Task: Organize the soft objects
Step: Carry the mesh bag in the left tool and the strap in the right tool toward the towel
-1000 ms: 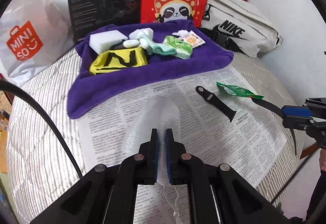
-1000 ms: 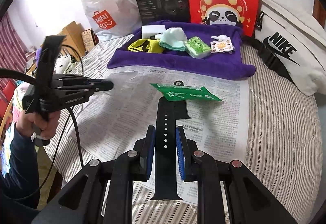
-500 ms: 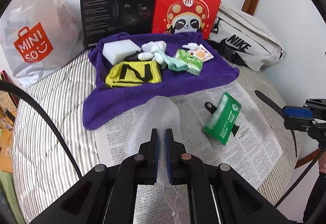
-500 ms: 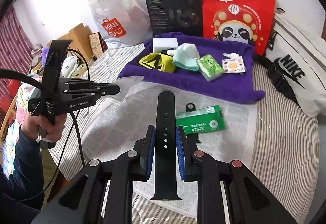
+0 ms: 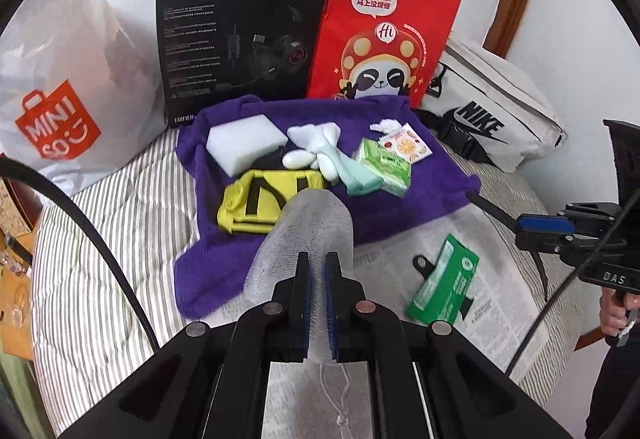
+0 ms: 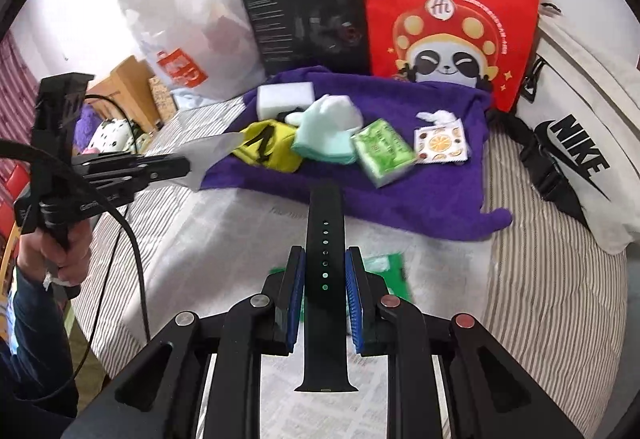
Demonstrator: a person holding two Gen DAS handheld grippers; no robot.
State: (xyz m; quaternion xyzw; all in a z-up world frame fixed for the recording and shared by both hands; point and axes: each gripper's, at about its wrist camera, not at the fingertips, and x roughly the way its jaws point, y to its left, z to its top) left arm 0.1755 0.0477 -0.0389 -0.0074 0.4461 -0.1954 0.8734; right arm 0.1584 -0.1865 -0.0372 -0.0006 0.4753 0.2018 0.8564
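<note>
Above the newspaper [image 5: 500,271] spread before the purple towel [image 5: 432,195], my left gripper [image 5: 318,299] pinched a white mesh pouch [image 5: 308,239] while my right gripper [image 6: 324,303] clamped a black watch strap [image 6: 325,239] upright.

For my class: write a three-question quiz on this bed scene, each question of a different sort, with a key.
1. True or false: the right gripper is shut on a black watch strap.
2. The left gripper holds: A) the white sponge block; B) a clear mesh pouch; C) the yellow cloth.
3. Fill in: the green packet lies on the ____, not on the purple towel.

Key: 1 true; 2 B; 3 newspaper.
</note>
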